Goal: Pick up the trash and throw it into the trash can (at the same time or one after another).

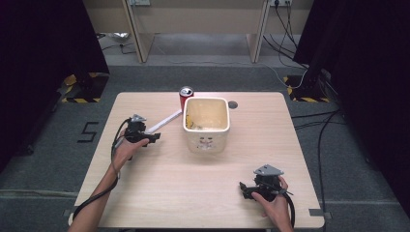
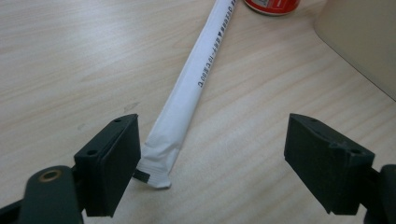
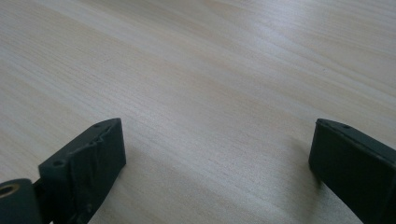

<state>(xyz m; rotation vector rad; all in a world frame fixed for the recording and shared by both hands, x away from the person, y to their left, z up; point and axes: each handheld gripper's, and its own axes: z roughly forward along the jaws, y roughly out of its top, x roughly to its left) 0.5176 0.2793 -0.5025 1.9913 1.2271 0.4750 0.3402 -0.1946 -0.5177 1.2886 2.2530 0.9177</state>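
Currently the left gripper (image 2: 212,163), jaws wide, is approaching the wrapped straw (image 2: 191,84) lying on the desk (image 1: 159,183).
Its near end is sitting off-centre beside one jaw (re-centre before closing); the right gripper (image 3: 217,170) is resting wide open.

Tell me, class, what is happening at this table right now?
A person holds a two-jaw gripper in each hand over a wooden table. The left gripper is open, its jaws set either side of the near end of a paper-wrapped straw lying flat on the table, not yet gripped. The straw's far end points toward a red soda can, which stands beside a cream square bin. The right gripper is open above bare wood near the table's front right.
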